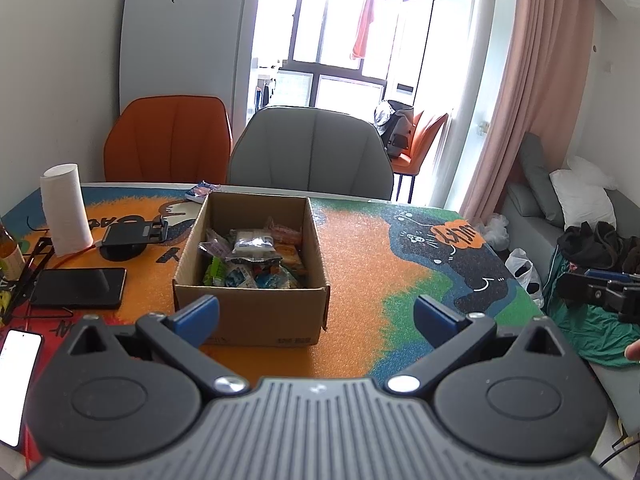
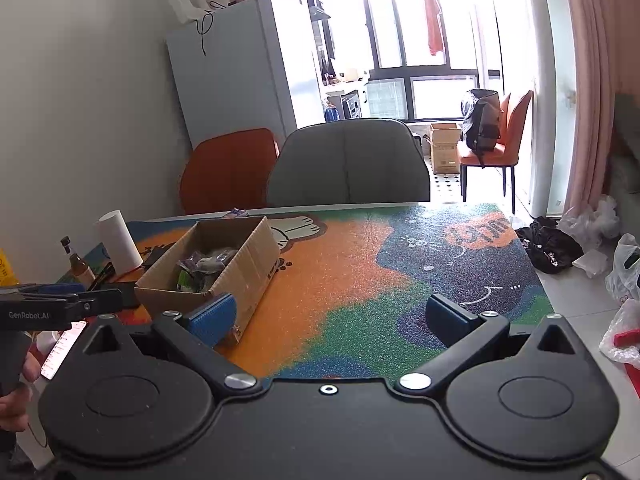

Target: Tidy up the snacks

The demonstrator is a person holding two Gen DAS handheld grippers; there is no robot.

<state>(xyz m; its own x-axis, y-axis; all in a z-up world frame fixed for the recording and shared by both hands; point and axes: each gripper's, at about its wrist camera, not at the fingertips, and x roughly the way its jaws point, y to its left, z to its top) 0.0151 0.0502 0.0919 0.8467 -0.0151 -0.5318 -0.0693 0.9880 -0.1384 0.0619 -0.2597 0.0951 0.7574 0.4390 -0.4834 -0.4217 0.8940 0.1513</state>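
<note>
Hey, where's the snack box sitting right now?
The cardboard box sits on the table mat, ahead of the left gripper, right of the paper roll.

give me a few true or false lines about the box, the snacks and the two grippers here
1. The cardboard box stands open on the table mat. True.
2. The box is empty. False: snack packets lie inside it.
3. The left gripper is clamped on a packet. False: its jaws are wide apart with nothing between them.
4. The right gripper is open and empty. True.
5. One loose packet lies on the table behind the box. True.
6. The paper roll lies flat on its side. False: it stands upright, left of the box.
</note>
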